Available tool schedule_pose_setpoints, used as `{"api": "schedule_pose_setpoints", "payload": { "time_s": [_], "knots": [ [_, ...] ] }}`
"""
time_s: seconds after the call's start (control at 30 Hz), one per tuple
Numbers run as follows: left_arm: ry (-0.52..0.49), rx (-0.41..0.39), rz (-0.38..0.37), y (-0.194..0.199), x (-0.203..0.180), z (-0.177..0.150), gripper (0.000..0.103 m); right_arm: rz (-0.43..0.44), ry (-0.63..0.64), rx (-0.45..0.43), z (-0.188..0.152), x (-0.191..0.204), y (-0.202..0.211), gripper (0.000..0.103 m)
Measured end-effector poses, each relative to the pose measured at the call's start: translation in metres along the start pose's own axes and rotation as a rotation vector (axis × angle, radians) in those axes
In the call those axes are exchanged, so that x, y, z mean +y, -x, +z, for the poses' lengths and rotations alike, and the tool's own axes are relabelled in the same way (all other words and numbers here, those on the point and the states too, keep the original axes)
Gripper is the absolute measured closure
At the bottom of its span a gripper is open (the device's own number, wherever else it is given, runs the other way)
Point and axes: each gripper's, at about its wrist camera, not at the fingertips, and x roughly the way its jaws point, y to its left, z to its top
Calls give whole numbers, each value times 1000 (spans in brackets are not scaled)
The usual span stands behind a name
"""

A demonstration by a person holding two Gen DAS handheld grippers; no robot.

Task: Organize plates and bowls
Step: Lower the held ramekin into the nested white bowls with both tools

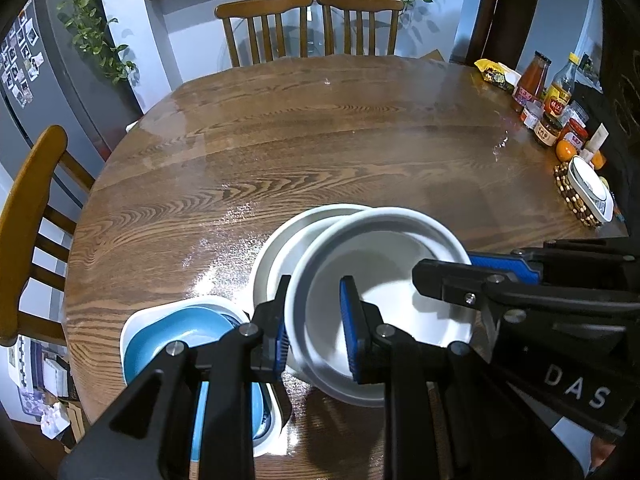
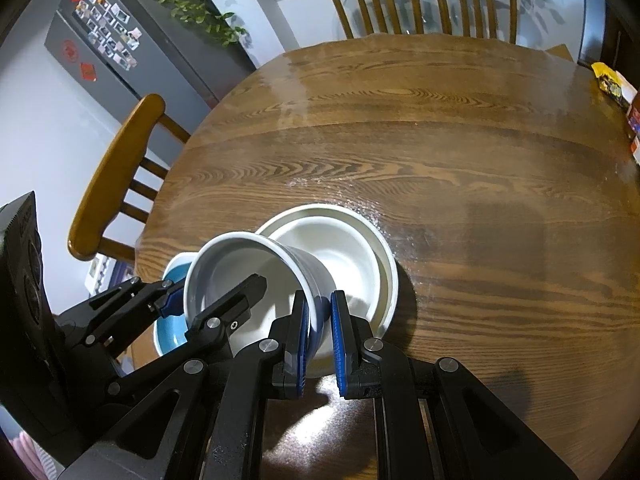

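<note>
A bowl (image 1: pixel 384 312) sits tilted over a plate (image 1: pixel 280 256) near the front of the table (image 1: pixel 320 140), another dish (image 1: pixel 180 336) lies just to their left, maybe touching, and jars (image 1: pixel 552 120) stand far right.

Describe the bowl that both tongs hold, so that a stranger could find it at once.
On the near side of the round wooden table, a white bowl is clamped by its rim in the left tongs and the right tongs. It is tilted over a wider white bowl resting flat, and unlike the blue dish beside it.

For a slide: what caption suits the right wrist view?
Both grippers grip one white bowl's rim, tilted over a white plate.
</note>
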Motion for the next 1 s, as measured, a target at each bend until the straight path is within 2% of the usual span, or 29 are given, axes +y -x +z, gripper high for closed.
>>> {"api": "schedule_pose_setpoints", "payload": {
  "time_s": [1.0],
  "knots": [
    [2,61,-14,-26,3,4,83,-2,-25,52,8,-10,-25,90]
  ]
}}
